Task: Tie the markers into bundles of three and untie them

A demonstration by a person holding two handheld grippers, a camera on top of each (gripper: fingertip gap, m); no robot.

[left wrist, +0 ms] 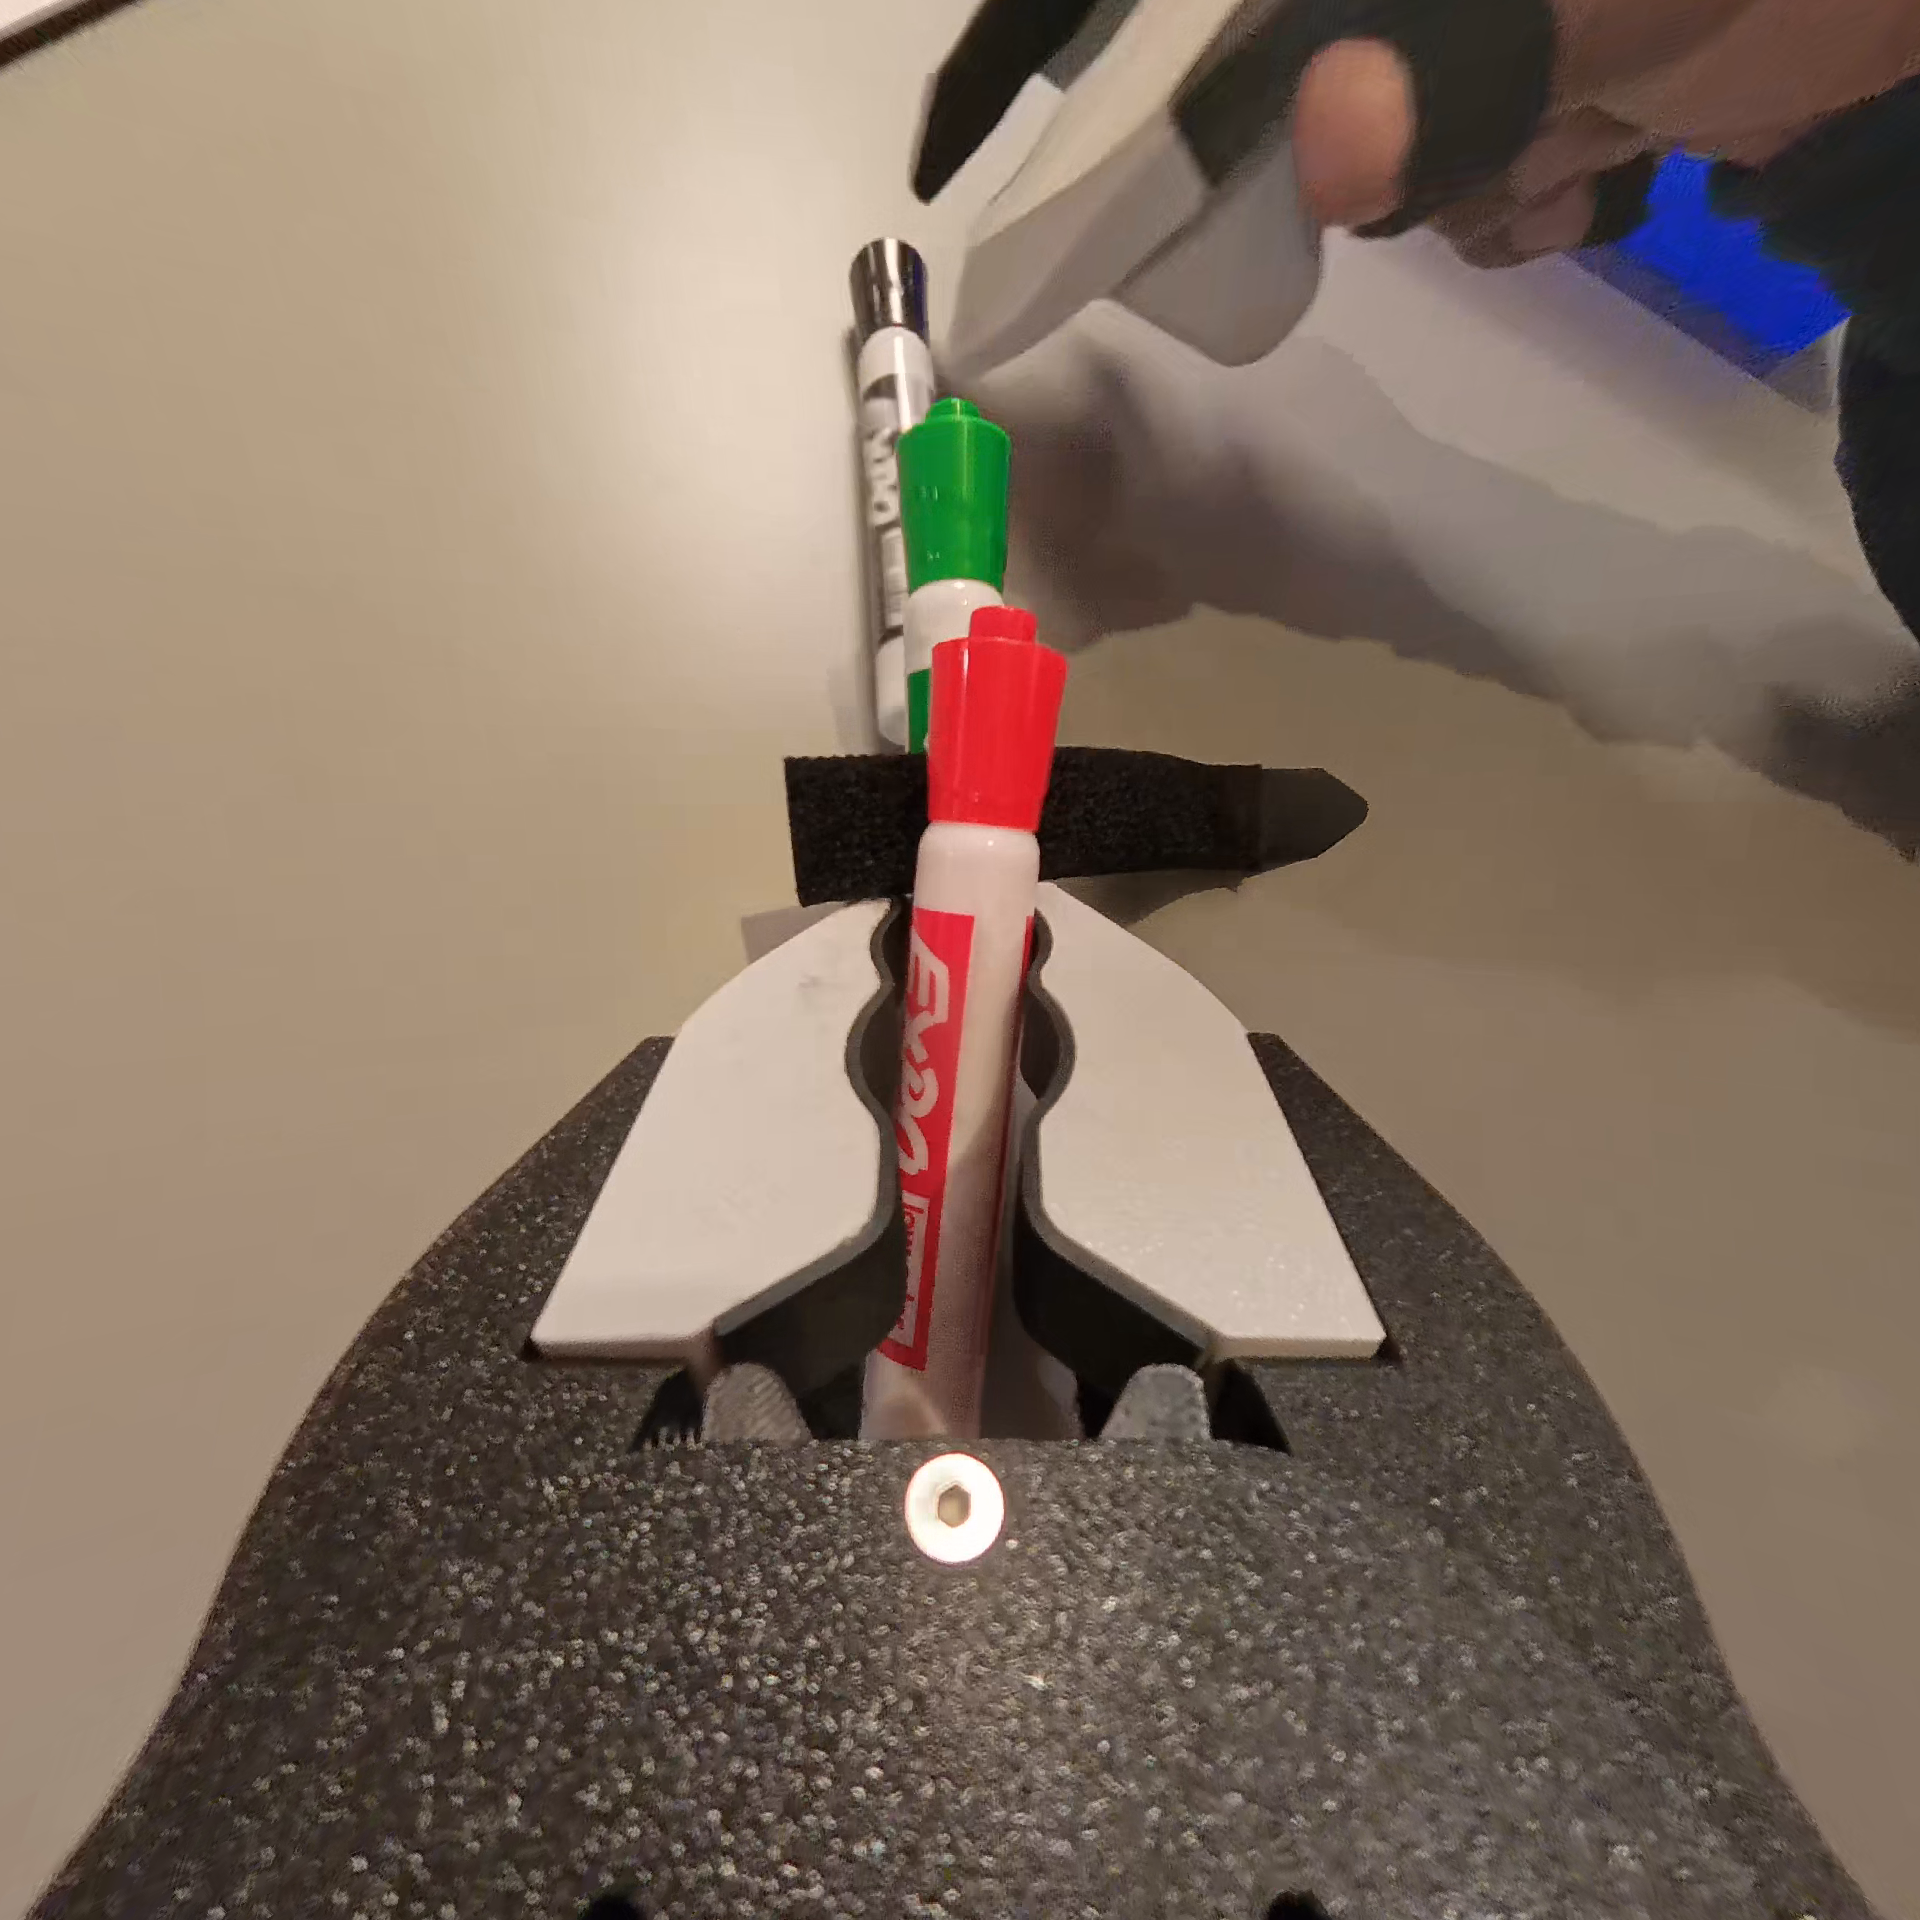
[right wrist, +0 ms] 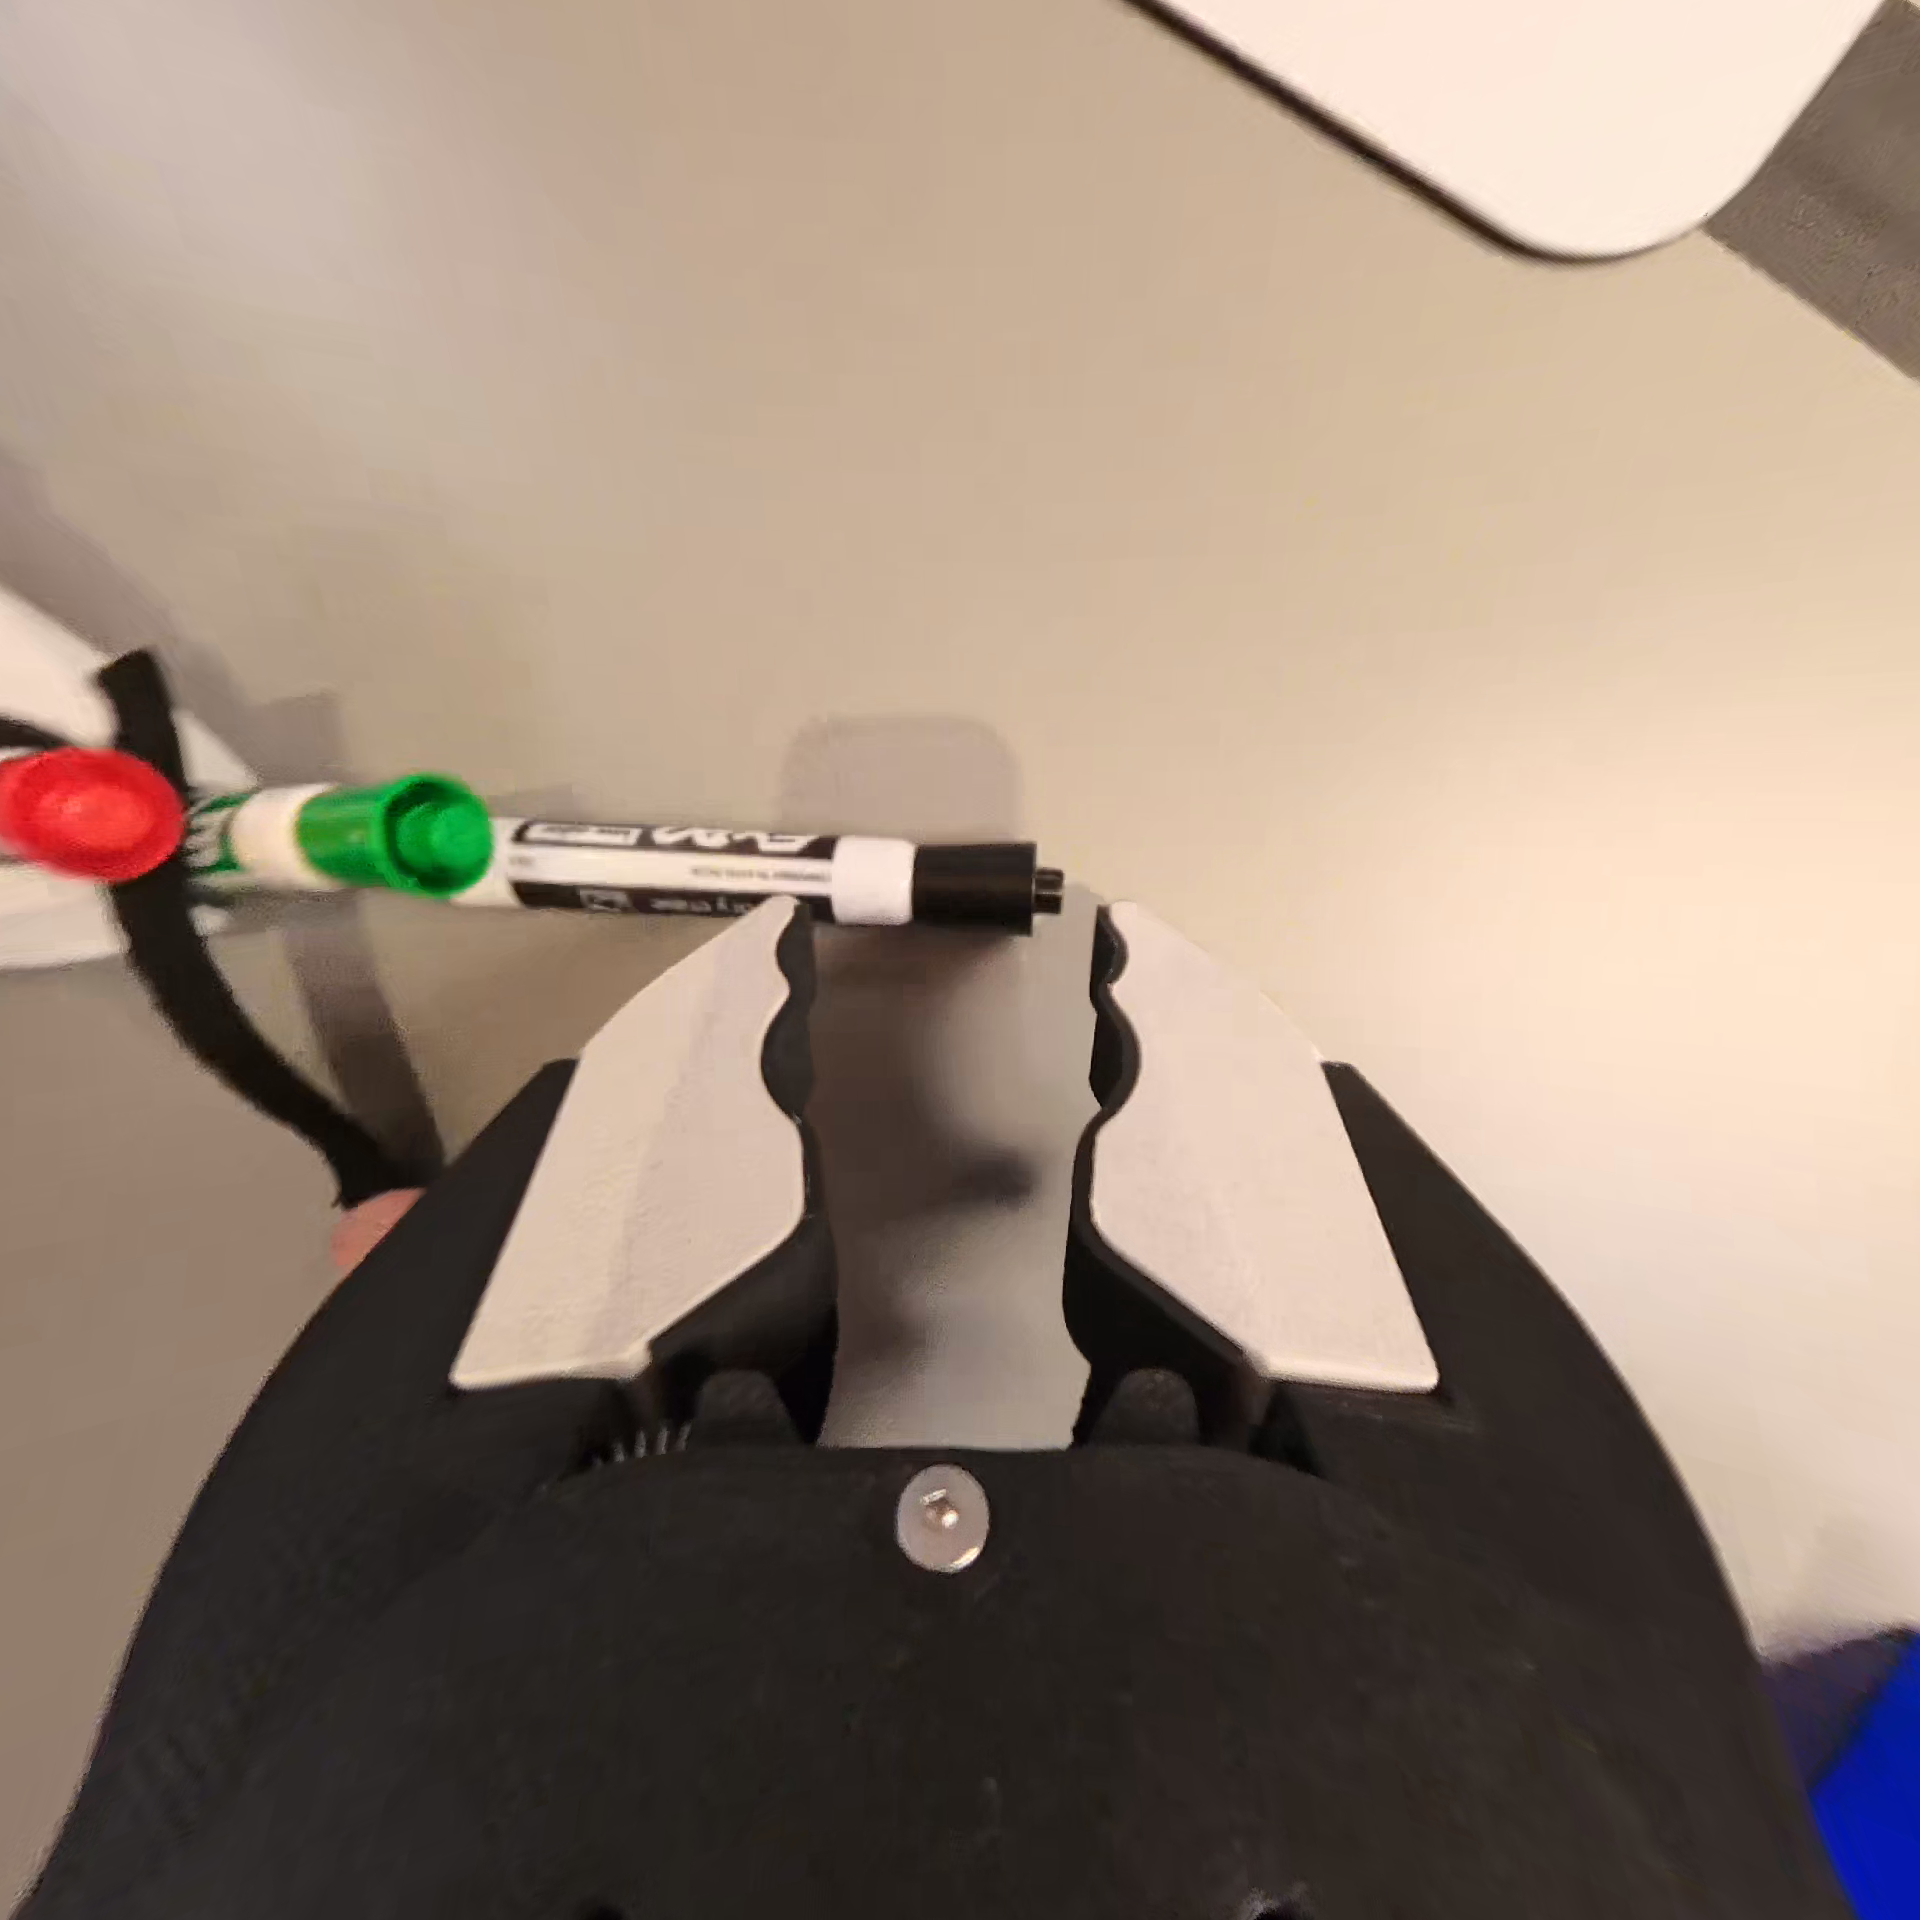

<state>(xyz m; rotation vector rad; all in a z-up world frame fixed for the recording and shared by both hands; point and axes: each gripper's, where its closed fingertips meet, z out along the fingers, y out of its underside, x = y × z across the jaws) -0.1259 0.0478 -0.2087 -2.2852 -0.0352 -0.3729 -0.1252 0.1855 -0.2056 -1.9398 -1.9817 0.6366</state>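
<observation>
The left gripper is clamped on the red marker, whose barrel runs lengthwise between the white fingers with the cap pointing away from the camera. Just past the fingertips a black strap lies flat across the table, under the red marker's cap end, one end tapering off to the right. Beyond the strap the green marker lies in line with the red one, and farther still the black marker rests on the table, close beside the green one; whether they touch cannot be told.

The right gripper holds nothing, its jaws well apart. It sits just above or before the capped end of the black marker. To its left lie the green marker and the red marker, with the strap looping down beside them. In the left wrist view the right gripper shows blurred, its tip close to the black marker, held by a gloved hand.

The step in hand looks like gathering: the markers are being lined up over the open strap, and nothing is wrapped yet. Next, the right gripper probably needs to close on the black marker and bring it alongside the other two over the strap, so that all three sit level before the strap's free end is folded round them.
</observation>
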